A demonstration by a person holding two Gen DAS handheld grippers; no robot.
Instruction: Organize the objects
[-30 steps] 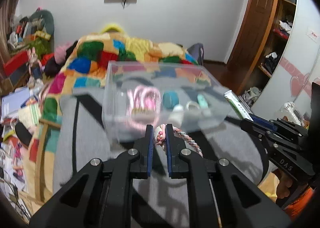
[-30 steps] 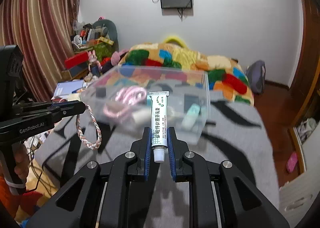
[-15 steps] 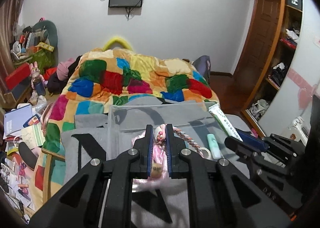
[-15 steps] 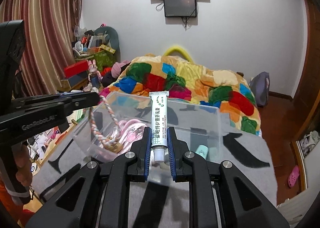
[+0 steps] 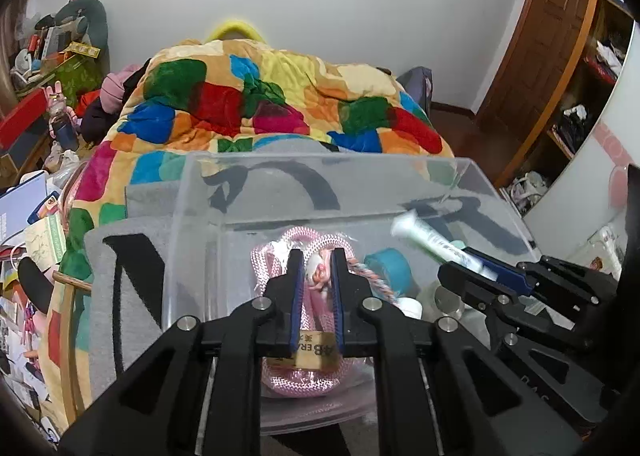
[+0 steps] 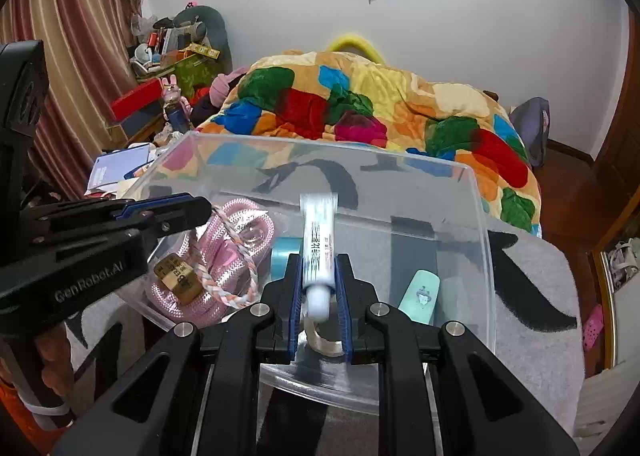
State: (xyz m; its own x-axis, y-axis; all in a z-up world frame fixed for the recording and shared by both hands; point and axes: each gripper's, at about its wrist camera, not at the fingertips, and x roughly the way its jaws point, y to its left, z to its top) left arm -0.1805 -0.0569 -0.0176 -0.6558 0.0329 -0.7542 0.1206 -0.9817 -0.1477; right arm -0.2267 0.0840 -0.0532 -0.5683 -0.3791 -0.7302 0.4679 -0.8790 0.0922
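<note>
A clear plastic bin [image 5: 320, 184] [image 6: 472, 224] stands on a grey blanket on the bed. My left gripper [image 5: 316, 276] [image 6: 200, 208] is shut on a braided pink-and-white cord [image 5: 370, 280] [image 6: 236, 256] and holds it over the bin's left side. My right gripper [image 6: 318, 280] [image 5: 452, 268] is shut on a white ointment tube [image 6: 318, 232] [image 5: 432, 242] over the bin's middle. Inside the bin lie a coiled pink rope [image 5: 304, 376] [image 6: 224, 268] with a wooden tag, a teal tape roll [image 5: 390, 266], a mint case [image 6: 420, 296] and a clear tape ring [image 6: 320, 340].
A patchwork quilt [image 5: 272, 104] [image 6: 360, 108] covers the bed beyond the bin. Cluttered shelves and books [image 5: 36, 192] stand at the left. A wooden door and wardrobe [image 5: 560, 68] are at the right. The grey blanket [image 6: 532, 304] lies around the bin.
Both grippers have moved forward and down over the open bin, carrying the cord and the tube. The tube now looks blurred from motion.
</note>
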